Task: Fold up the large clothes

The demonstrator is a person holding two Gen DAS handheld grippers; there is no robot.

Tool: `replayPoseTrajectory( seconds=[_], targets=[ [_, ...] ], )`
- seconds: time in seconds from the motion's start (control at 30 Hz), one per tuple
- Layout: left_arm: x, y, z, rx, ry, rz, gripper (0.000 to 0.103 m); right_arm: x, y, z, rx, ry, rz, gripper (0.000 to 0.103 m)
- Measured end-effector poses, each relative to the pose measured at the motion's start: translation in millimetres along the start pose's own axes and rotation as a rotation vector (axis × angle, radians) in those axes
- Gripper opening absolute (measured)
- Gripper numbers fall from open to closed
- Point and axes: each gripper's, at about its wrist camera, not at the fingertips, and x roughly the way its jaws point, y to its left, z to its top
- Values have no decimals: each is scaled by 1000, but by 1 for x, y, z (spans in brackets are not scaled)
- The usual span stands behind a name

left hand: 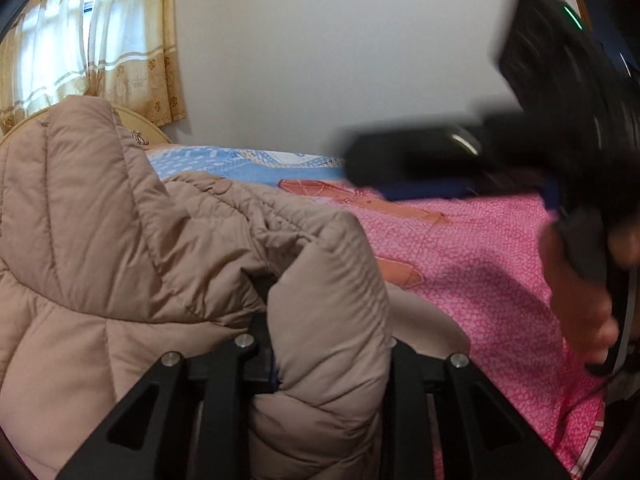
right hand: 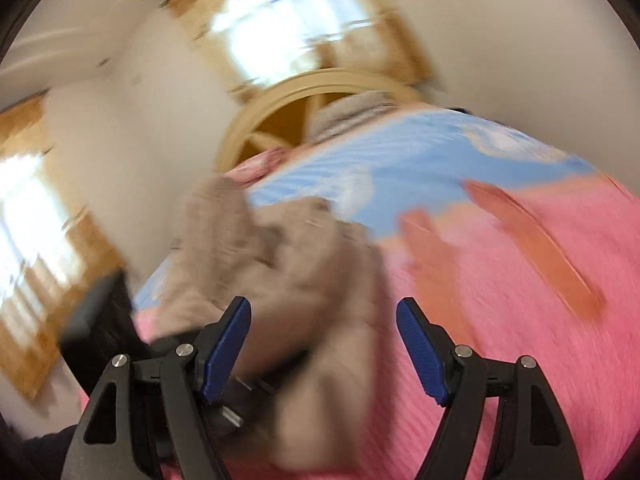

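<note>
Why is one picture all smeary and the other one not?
Right wrist view: motion blur smears the puffer jacket, bedspread and window; only the right gripper looks sharp. Left wrist view: jacket crisp, curtains bright, the other gripper blurred.

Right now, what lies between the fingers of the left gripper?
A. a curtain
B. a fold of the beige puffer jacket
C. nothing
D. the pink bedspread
B: in the left wrist view a thick fold of the beige puffer jacket fills the left gripper.
</note>
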Motion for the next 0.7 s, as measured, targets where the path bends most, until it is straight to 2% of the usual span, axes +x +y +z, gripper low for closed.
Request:
replayPoseTrajectory(
  seconds=[0.07,0.1,0.13,0.2,0.3,0.37,0.43,0.53,0.63,0.67,0.7],
  targets=[
    [2,-7,0,-2,-5,14,31,17,2,6,-16,89,25,74],
    [2,-10,0,0,7,38,33,38,3,4,-18,186,38,67],
    [4,-13,-1,10,30,63,37,53,2,-3,-18,237,27,49],
    [5,-21,-5,39,92,105,41,62,-7,-14,19,241,49,49],
    [-20,-43,-17,145,94,172,48,58,-22,-30,92,232,70,40],
    [-40,-51,-24,179,73,176,59,57,-31,-37,117,235,81,35],
    [-71,-54,-31,187,31,187,86,53,-36,-41,122,233,78,30],
    [-119,-39,-35,116,-41,199,102,58,-51,-41,137,232,81,26],
    [-152,-1,-30,-6,-123,269,103,56,-53,-46,133,212,75,26],
    [-157,20,-24,-59,-151,344,103,56,-52,-49,126,203,69,26],
    [-157,37,-21,-100,-166,377,103,54,-51,-51,125,197,64,26]
  ],
)
